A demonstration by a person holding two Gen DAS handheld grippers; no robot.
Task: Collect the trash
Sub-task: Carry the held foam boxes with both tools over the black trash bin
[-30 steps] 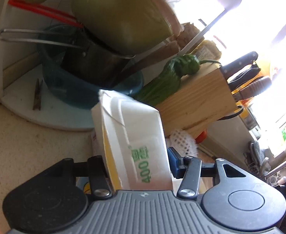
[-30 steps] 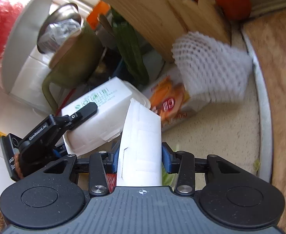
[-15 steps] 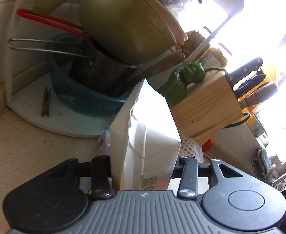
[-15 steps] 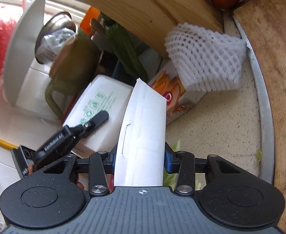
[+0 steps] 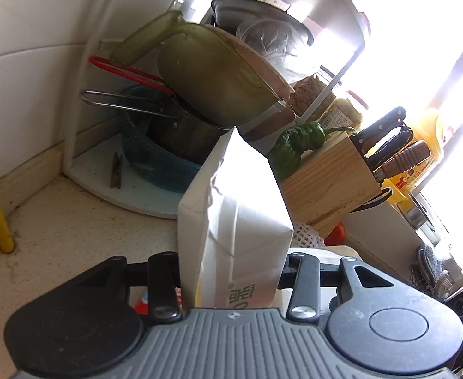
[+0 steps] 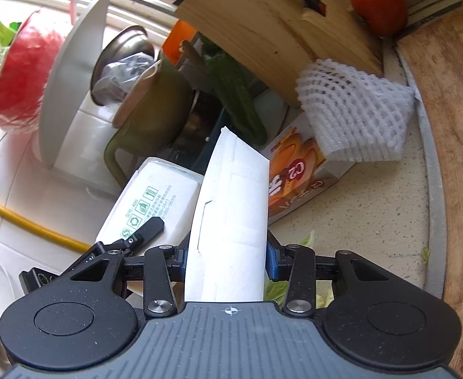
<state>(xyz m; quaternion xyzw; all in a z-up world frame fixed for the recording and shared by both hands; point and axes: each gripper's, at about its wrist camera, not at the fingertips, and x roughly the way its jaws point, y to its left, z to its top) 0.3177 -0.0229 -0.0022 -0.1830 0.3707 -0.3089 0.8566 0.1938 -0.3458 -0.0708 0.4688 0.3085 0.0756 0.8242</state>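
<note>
The left tongs [image 5: 231, 271] are clenched on a white foam takeaway box [image 5: 234, 221] with green printing, held clear above the speckled table [image 5: 57, 227]; their jaws closed further on it within the last second. The right tongs [image 6: 228, 259] grasp a white folded carton [image 6: 231, 221], its blue pads pressing both sides, the carton sticking up and forward. In the right wrist view the foam box shows just left of the carton with a black finger [image 6: 146, 230] of the left tongs lying across it. Beyond them an orange juice carton [image 6: 297, 183] lies on the table with a white foam fruit net [image 6: 351, 117] on it, against a wooden knife block [image 6: 263, 25]. A tomato [image 6: 378, 6] sits in the corner.
</note>
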